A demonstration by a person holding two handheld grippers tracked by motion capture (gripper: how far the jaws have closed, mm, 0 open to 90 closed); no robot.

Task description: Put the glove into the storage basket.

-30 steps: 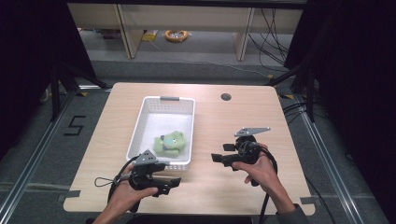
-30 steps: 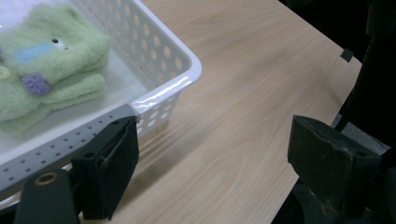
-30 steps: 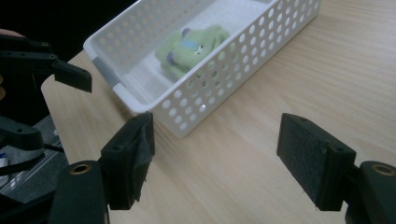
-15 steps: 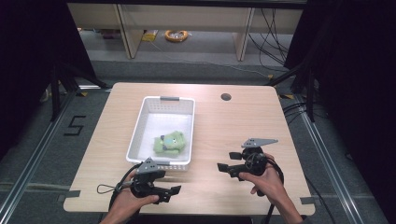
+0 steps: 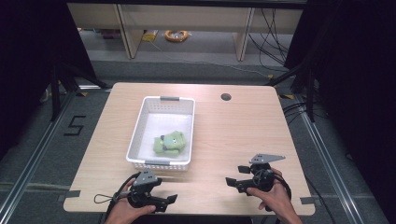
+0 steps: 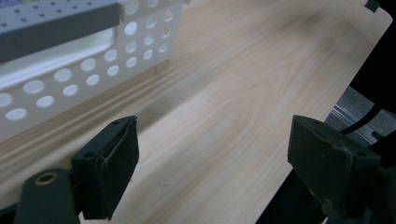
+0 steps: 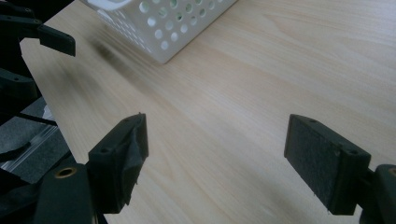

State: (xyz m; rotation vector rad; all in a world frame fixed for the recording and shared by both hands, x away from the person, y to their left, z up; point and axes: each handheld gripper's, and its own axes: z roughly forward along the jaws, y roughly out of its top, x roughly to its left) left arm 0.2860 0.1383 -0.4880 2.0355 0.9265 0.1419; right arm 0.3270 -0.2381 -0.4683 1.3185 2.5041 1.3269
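Note:
A white perforated basket [image 5: 138,128] stands on the wooden table [image 5: 233,135], with a green plush toy [image 5: 169,142] lying in its near end. My left gripper [image 5: 167,202] rests low at the table's near edge, in front of the basket. It points right, and its jaws [image 6: 215,168] are open over bare wood. My right gripper [image 5: 236,175] is at the near right and points left toward the basket's corner [image 7: 173,23]. Its jaws [image 7: 219,163] have just been opening and stand wide with nothing between them.
The basket's wall [image 6: 84,60] rises close beside the left gripper. A round cable hole [image 5: 226,97] sits at the table's far side. The left gripper [image 7: 42,32] appears at the upper left of the right gripper view. Dark floor and cables surround the table.
Both hands have drawn back toward the near edge of the table and sunk lower. The right gripper has moved farther from the basket.

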